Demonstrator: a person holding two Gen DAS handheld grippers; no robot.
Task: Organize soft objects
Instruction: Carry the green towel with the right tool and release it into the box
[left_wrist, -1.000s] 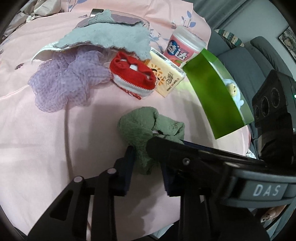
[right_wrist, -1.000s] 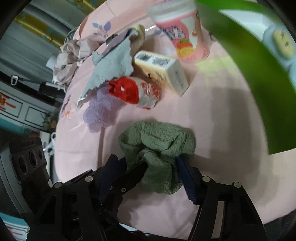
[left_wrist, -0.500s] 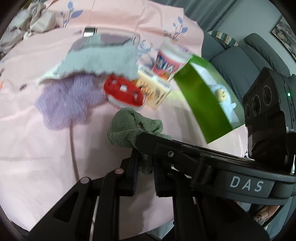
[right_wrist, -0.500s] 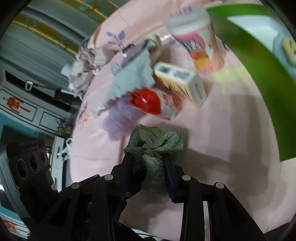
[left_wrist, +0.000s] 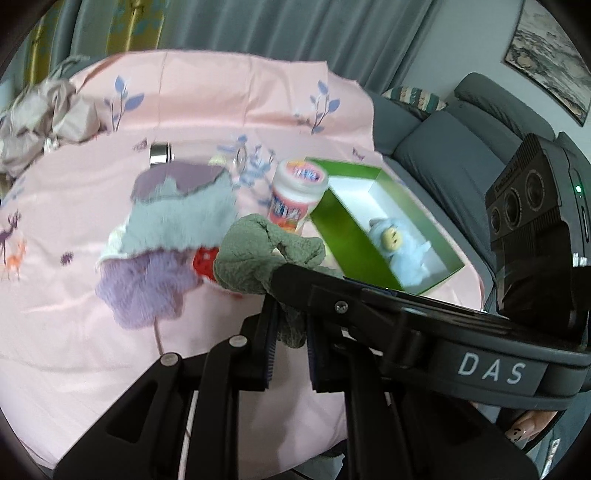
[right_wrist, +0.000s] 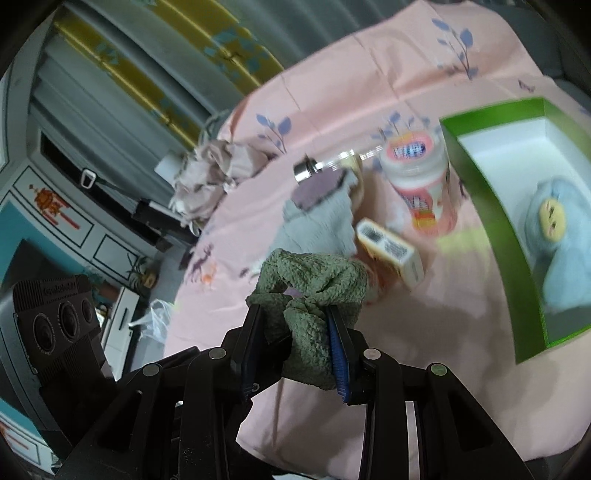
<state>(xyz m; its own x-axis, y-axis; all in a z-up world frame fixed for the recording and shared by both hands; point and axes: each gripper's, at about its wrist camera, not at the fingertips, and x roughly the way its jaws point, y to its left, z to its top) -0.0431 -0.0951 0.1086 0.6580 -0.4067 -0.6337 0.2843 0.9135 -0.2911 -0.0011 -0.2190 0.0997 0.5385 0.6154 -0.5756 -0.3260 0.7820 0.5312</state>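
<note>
a green terry cloth (left_wrist: 269, 254) is pinched by both tools at once: the left gripper (left_wrist: 290, 332) is clenched on its lower fold, and the right gripper (right_wrist: 295, 332) is clamped on a bunched part of the same cloth (right_wrist: 314, 280), whose upper loop is seen bulging free above the jaws. the cloth appears to be held clear of the pink bedspread (left_wrist: 74, 332), though contact beneath it is hidden. it is judged light, limp and compressible, unlikely to slip from the ridged pads but prone to sagging and trailing; a hold on the thick gathered middle is judged safer than one on a loose edge. just beyond, a purple mesh puff (left_wrist: 144, 291), a red item (left_wrist: 205, 260) and a grey cloth (left_wrist: 177, 221) are seen heaped together, with a small carton (right_wrist: 391, 254) beside them. further off, a pink-lidded tub (left_wrist: 295, 199) stands by the green box (left_wrist: 343, 236), in which a pale blue plush (left_wrist: 399, 251) lies.
</note>
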